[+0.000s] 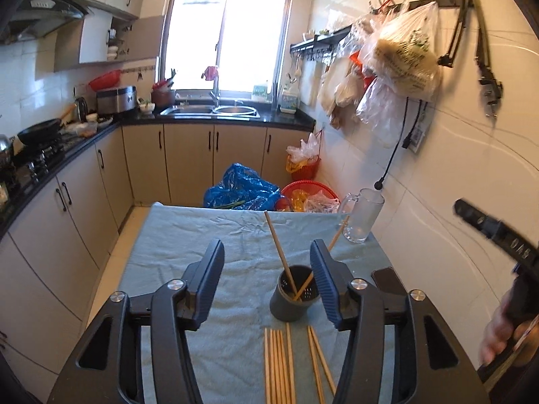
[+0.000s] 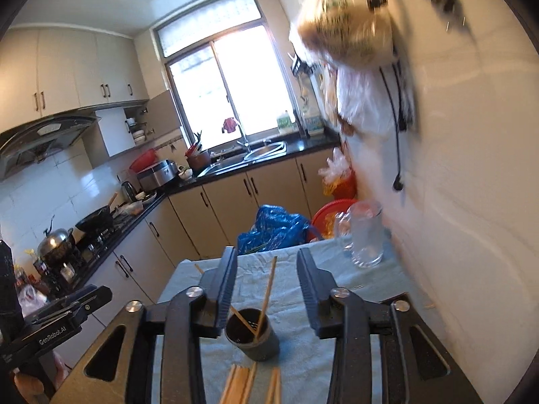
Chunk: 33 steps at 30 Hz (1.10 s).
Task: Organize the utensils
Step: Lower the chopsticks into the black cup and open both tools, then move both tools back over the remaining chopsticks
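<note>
place: home kitchen; signs: sink (image 1: 210, 110) | stove (image 1: 37, 160) | range hood (image 1: 40, 13) | cabinets (image 1: 188, 158)

Left tool (image 1: 267, 277) jaws parted and empty, right tool (image 2: 267, 286) likewise, both angled downward

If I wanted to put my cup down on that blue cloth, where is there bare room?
The widest bare patch is the cloth's left half, from the dark holder across to the left edge. The far strip between holder and glass mug is also free. It is crowded near the front, where loose chopsticks lie, and on the right by the phone.
</note>
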Available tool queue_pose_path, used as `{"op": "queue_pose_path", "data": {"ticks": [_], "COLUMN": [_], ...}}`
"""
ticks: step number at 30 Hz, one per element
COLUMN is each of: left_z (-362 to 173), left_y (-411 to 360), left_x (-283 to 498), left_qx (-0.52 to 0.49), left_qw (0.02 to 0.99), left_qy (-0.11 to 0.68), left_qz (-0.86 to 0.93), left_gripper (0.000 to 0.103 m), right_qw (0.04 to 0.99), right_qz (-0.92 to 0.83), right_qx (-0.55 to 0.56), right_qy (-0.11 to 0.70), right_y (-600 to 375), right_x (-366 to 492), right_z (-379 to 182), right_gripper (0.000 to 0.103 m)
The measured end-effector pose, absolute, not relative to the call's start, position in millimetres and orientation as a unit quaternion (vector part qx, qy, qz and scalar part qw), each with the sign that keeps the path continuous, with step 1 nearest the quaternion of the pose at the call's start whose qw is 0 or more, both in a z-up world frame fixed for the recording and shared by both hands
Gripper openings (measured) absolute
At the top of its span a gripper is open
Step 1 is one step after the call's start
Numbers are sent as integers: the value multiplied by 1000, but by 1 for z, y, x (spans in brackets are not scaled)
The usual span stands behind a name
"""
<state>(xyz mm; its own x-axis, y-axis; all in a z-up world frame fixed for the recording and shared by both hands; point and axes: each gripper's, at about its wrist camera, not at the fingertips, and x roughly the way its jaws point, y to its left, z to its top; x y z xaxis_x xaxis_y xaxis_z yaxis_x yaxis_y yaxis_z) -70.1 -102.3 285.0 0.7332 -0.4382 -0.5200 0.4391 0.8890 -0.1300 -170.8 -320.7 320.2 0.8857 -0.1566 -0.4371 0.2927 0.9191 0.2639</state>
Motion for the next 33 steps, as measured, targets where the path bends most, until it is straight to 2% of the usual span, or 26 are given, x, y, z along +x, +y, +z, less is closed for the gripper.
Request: {"op": "queue_pose_path", "data": {"ticks": [1,3,7,11,16,17,19,21,29,33], "left_z": [285,283,257,208,136,122,93,69,30,22], "left_y": [-97,-91,-79,-76,-84,-87,-93,-99,-129,-135], "left_x": [-81,-98,-125,-133,-108,-101,-88,-76,-50,-42], "left_qx": [3,9,27,37,42,40,33,28,54,63], "left_qw": [932,932,925,906,875,866,848,833,814,813], "left_qy": [275,273,290,338,415,433,467,493,516,517], "left_qz": [-236,-237,-244,-252,-245,-248,-248,-250,-261,-261], "left_gripper": [58,64,68,68,68,67,56,41,32,16], "right_qw": [958,961,956,939,901,893,879,870,864,864], "right_qz": [-122,-134,-153,-144,-105,-89,-60,-42,-32,-42], "right_qx": [154,124,79,60,78,90,119,136,138,121], "right_qy": [207,207,236,307,414,433,458,471,483,488], "right_y": [-318,-314,-309,-308,-300,-296,-294,-290,-274,-271], "right_x": [-179,-206,-243,-265,-256,-252,-239,-229,-187,-174], "right_z": [326,338,336,295,200,176,139,109,55,47], "right_gripper": [53,59,73,74,72,69,54,50,47,40]}}
